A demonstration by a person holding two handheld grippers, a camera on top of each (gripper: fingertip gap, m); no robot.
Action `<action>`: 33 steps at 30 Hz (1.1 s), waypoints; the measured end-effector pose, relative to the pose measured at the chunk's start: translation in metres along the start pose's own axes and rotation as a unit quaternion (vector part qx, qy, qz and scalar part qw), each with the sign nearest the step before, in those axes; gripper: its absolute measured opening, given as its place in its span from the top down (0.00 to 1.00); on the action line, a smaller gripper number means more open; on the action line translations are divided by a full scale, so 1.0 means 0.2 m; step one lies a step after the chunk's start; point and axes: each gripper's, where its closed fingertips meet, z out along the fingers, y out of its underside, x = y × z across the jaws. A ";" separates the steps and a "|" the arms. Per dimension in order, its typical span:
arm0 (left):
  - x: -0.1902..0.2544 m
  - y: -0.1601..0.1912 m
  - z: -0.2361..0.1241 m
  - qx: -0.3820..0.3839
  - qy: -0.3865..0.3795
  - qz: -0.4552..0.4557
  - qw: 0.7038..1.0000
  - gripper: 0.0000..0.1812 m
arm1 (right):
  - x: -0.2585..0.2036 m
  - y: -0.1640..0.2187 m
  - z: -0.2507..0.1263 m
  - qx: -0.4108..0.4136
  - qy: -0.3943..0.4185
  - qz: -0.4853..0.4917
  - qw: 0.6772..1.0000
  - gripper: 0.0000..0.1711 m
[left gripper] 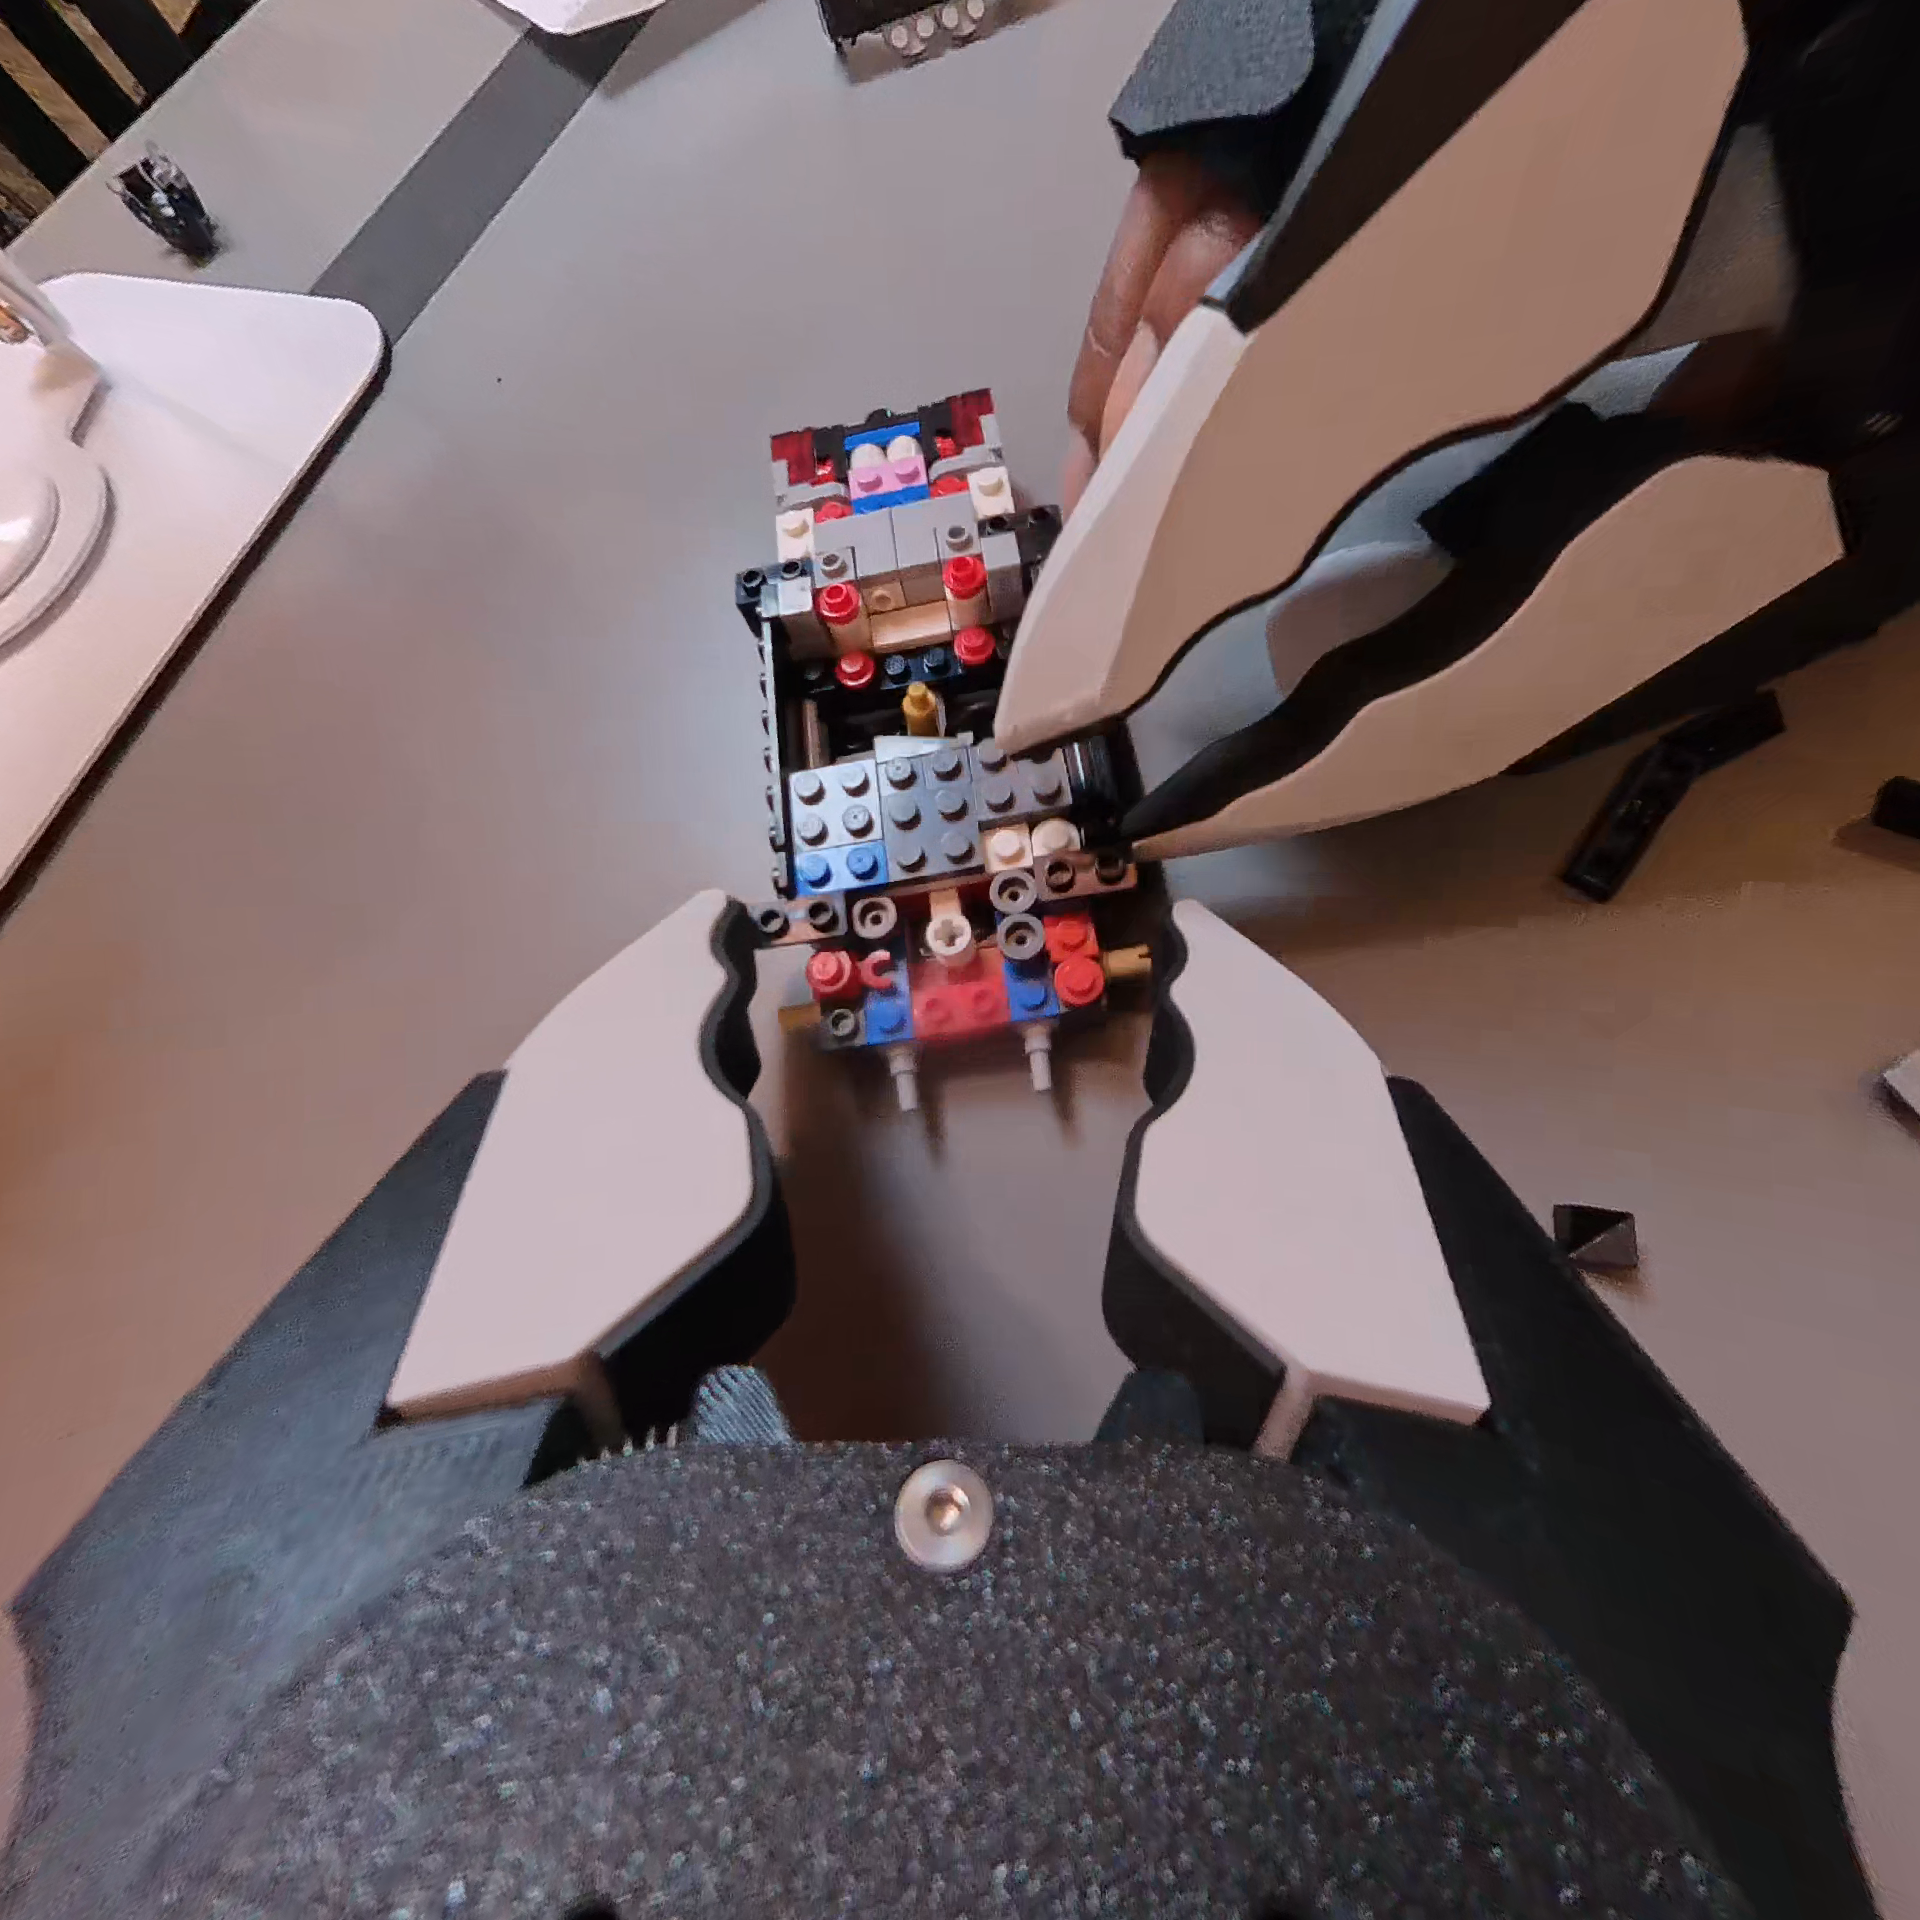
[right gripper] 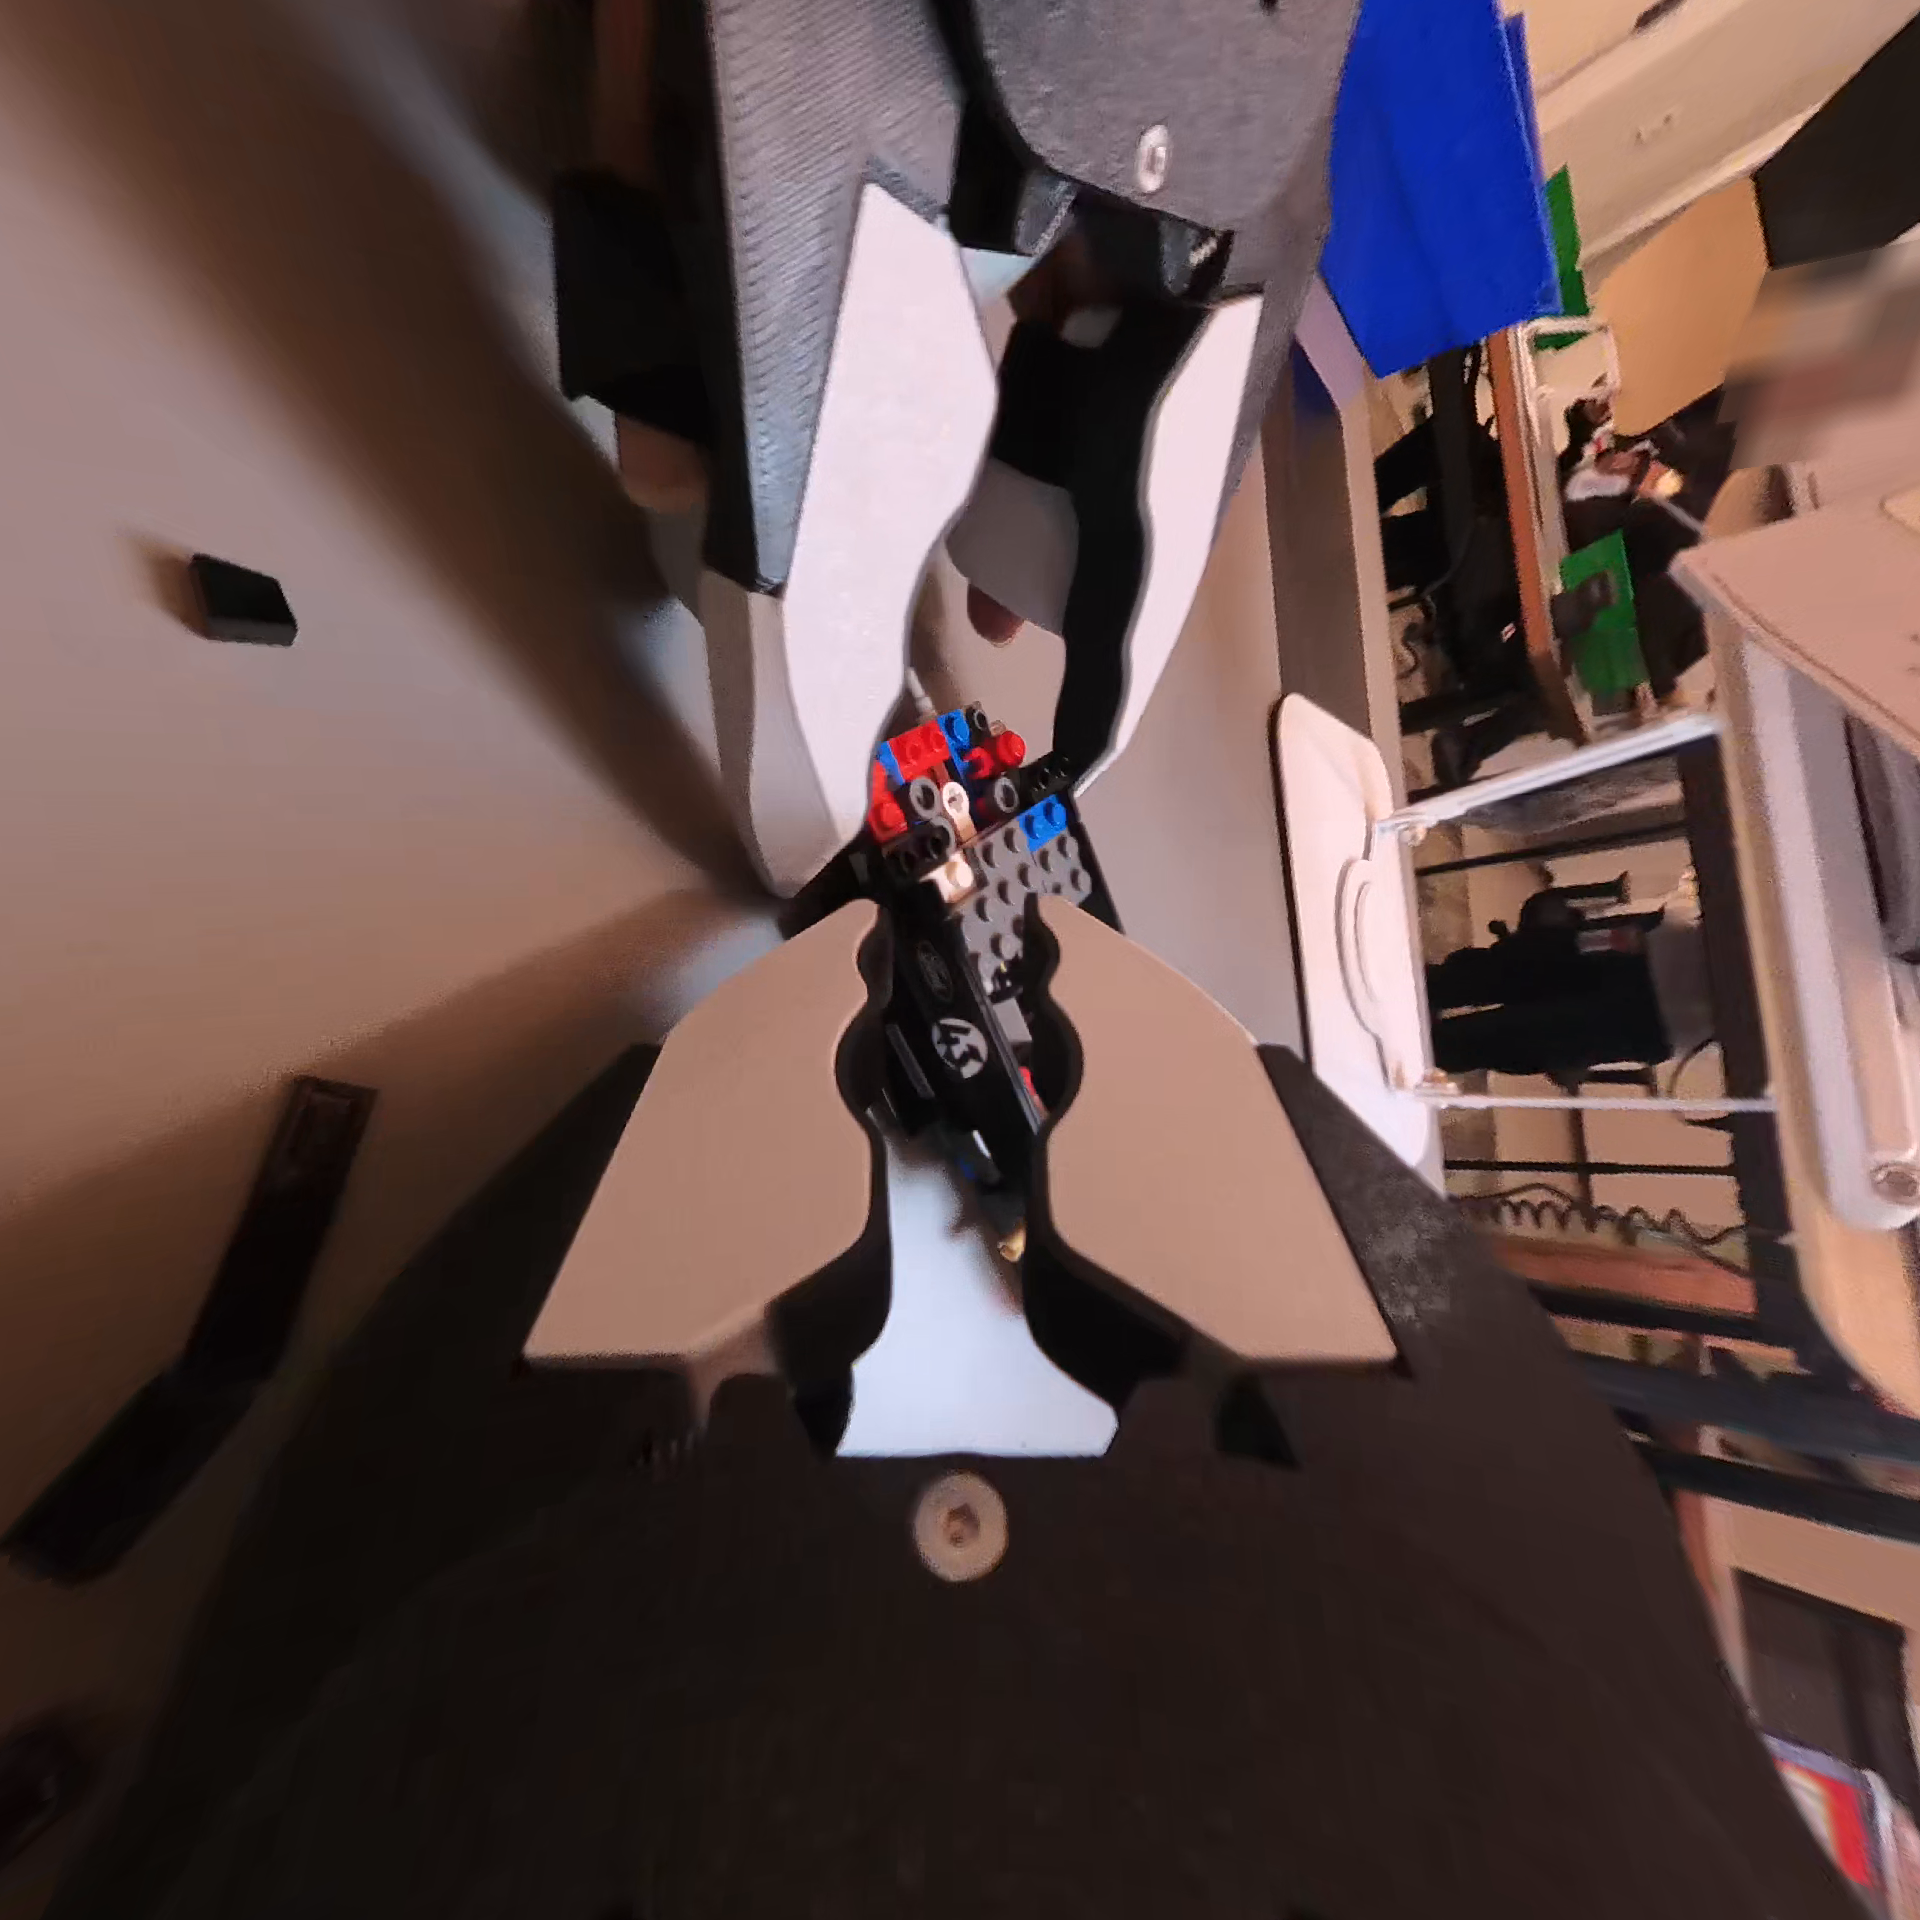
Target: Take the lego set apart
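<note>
Both tongs are seen at the partly stripped, multicoloured brick-built lego car (left gripper: 925, 769), which lies on the matte grey table (left gripper: 540, 644) at the centre of the left wrist view. The left gripper (left gripper: 951, 935), with pale flat fingers on black mounts, fills the lower half of that view; its jaws stand wide apart, one on each side of the car's near end, and whether the inner pads touch the bricks cannot be told. The right gripper (left gripper: 1081, 790) enters from the upper right of the same view, and its two tips are closed on a black piece at the right edge of the car, beside the dark grey studded plates. In the right wrist view, the right gripper (right gripper: 956, 920) is seen at lower centre with the black side panel of the lego car (right gripper: 961, 997) pinched between its narrowly spaced fingers, while the left gripper (right gripper: 997, 769) reaches down from the top of the frame to the red and blue end. A white rounded-corner stand base (left gripper: 208, 416) lies at the left edge. A long black lego piece (left gripper: 1673, 790) lies at the right edge, and a small black sloped brick (left gripper: 1595, 1236) is seen at the lower right.
</note>
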 end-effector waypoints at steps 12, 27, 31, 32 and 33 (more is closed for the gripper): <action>0.01 0.01 -0.01 0.002 0.005 -0.005 1.000 0.60 | -0.02 0.03 -0.01 -0.011 0.021 -0.095 0.995 0.93; 0.00 -0.06 -0.07 0.038 -0.095 0.171 0.980 0.58 | 0.07 -0.12 -0.11 0.092 -0.067 0.211 0.971 0.94; 0.03 -0.14 -0.10 0.066 -0.149 0.265 0.950 0.71 | 0.07 -0.15 -0.15 0.105 -0.098 0.258 0.955 0.94; 0.03 -0.16 -0.12 0.073 -0.161 0.281 0.943 0.74 | 0.07 -0.16 -0.16 0.105 -0.103 0.261 0.954 0.94; 0.04 -0.16 -0.12 0.073 -0.163 0.297 0.938 0.75 | 0.07 -0.16 -0.16 0.106 -0.103 0.261 0.954 0.94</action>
